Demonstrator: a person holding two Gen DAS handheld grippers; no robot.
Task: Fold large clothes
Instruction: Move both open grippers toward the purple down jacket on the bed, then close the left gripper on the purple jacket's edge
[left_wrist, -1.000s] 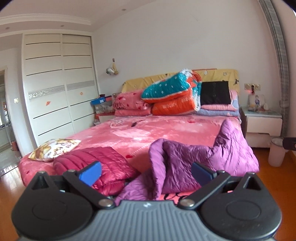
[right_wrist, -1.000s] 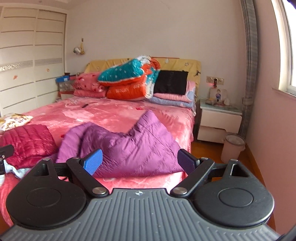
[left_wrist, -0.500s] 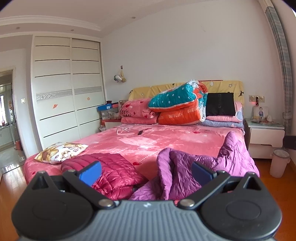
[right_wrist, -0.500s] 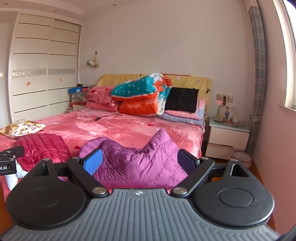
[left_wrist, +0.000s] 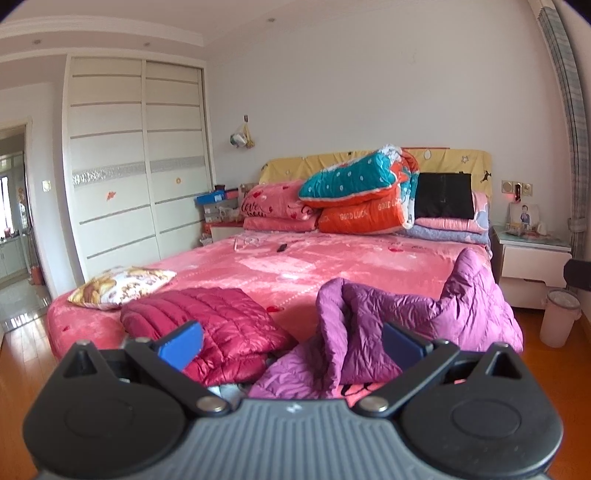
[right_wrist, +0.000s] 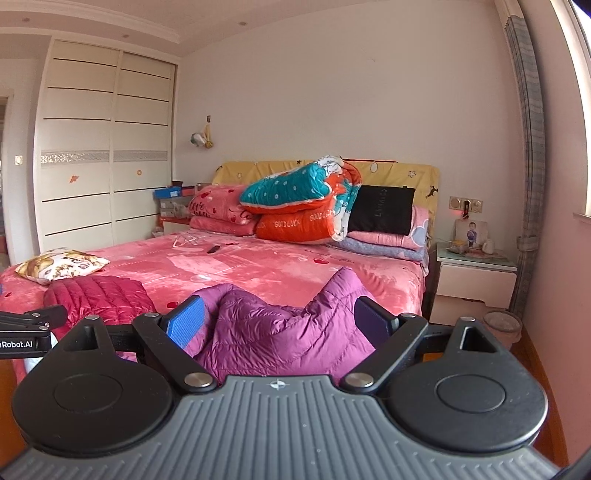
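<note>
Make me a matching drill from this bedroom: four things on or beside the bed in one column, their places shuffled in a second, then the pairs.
Things
1. purple jacket
2. red jacket
3. patterned cushion
4. bin

Places
A. on the floor under the nightstand
B. at the bed's foot corner nearest the wardrobe
C. crumpled at the foot, on the nightstand side
D. folded, between the cushion and the crumpled jacket

Pairs: 1-C, 2-D, 3-B, 4-A

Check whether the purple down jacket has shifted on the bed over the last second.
No. The purple down jacket keeps its crumpled shape beside the red down jacket near the bed's foot; only the cameras moved.
</note>
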